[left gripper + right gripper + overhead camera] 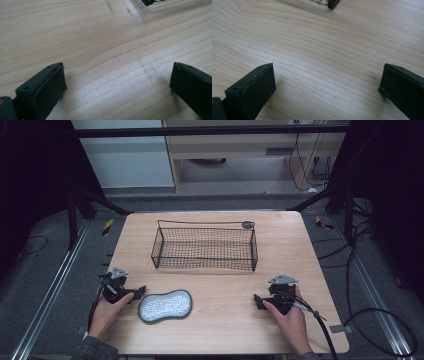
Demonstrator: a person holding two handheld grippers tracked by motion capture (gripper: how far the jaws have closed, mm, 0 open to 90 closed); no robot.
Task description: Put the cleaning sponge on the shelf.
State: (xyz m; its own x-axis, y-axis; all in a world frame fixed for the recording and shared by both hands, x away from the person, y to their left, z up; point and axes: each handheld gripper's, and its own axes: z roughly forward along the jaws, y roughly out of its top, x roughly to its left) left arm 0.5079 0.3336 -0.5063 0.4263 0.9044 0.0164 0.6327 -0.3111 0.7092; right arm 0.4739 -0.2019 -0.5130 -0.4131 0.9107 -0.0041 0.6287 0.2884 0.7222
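Left gripper [141,292] rests with jaws spread, just beside the sponge [165,305] on the near table [225,330]. It looks light and soft (likely squashy), so pinch its narrow waist.

Your grey-rimmed, white-speckled, peanut-shaped sponge pad [165,305] lies flat on the near table, just beside your left gripper [134,295].

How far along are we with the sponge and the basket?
Nothing looks done yet: the wire basket holds nothing, and the grey sponge lies flat on the table, in front of the basket. Nothing is in hand: the left tongs rest open beside the sponge, and the right tongs rest open over bare wood. Left, probably: grasp the sponge and put it in the basket.
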